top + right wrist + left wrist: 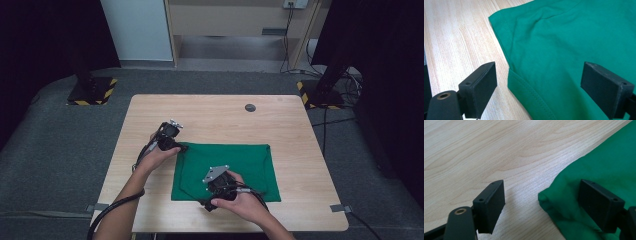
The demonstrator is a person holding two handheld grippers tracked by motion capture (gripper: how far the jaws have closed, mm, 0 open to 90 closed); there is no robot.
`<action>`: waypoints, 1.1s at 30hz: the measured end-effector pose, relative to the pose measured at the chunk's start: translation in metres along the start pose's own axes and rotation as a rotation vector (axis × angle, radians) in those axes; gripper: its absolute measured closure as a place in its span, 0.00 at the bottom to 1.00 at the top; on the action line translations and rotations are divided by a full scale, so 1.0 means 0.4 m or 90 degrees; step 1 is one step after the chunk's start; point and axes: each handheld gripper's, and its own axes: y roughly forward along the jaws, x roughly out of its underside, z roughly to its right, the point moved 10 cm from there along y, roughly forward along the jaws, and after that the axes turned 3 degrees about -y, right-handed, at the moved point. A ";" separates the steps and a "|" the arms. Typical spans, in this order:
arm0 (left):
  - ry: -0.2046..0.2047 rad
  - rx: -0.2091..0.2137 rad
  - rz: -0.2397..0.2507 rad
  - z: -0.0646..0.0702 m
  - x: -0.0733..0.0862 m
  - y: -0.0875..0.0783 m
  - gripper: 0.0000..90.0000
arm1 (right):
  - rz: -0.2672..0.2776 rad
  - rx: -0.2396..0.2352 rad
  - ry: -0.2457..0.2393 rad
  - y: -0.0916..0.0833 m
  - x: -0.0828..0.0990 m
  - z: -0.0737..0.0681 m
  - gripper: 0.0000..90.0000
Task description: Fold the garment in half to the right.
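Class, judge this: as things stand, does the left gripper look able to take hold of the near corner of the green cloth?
Probably yes. The left gripper stands open astride the corner of the green cloth, with nothing between them on the table.

Pale wooden bench (280, 125) on grey carpet (50, 150); hazard-striped stand bases (92, 92) at ten and two o'clock, black curtains (30, 40) either side, white panel (137, 30) at twelve.

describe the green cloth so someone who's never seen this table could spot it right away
Find the light wooden table on the grey carpet. On its near half, right of centre, lies the green cloth, folded flat into a rough rectangle with stitched hems. It is the one coloured item there, and the left gripper and right gripper sit at its left corners.
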 end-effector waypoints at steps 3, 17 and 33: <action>-0.002 0.000 0.002 0.001 0.000 0.006 0.25 | -0.002 0.000 0.003 0.004 0.001 -0.001 0.15; 0.005 0.025 0.007 0.023 -0.001 0.014 0.45 | 0.013 -0.003 -0.001 0.011 -0.025 -0.013 0.18; -0.017 0.049 0.019 0.042 0.003 0.010 0.65 | 0.013 -0.014 -0.019 0.038 -0.049 -0.048 0.20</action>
